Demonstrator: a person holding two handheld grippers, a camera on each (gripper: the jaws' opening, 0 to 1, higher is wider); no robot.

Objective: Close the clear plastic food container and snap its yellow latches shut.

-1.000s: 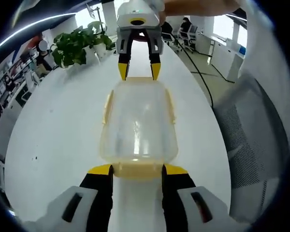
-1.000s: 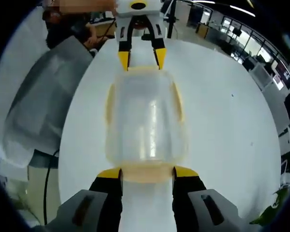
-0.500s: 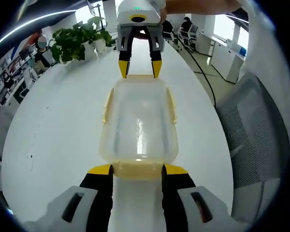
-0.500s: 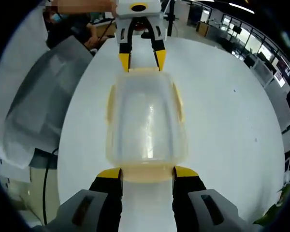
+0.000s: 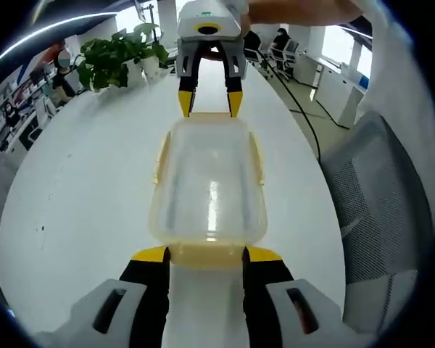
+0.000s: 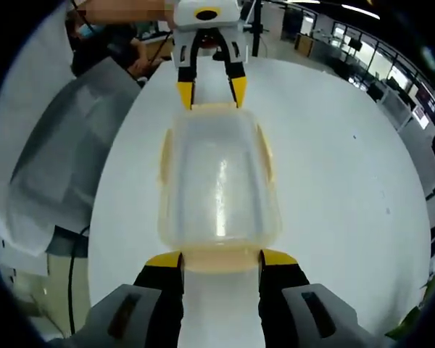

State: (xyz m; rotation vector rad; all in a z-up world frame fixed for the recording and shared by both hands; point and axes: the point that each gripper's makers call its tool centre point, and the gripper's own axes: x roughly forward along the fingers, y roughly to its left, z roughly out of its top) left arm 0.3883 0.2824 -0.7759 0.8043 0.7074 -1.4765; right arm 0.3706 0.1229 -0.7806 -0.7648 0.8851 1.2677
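The left gripper (image 5: pixel 206 254) and right gripper (image 6: pixel 221 259) sit as before, each with jaws spread to the width of an end latch of the clear container (image 5: pixel 209 181) and tips beside it. The container rests lengthwise between them on the white table (image 5: pixel 80 188), lid on, its place unchanged. Beyond it, the potted plant (image 5: pixel 112 61) only shifted with the camera.

Clear plastic food container (image 5: pixel 209 185) with lid on, yellow latches (image 5: pixel 206 254) along its edges, lying lengthwise on tabletop, one short end between each gripper's jaws.
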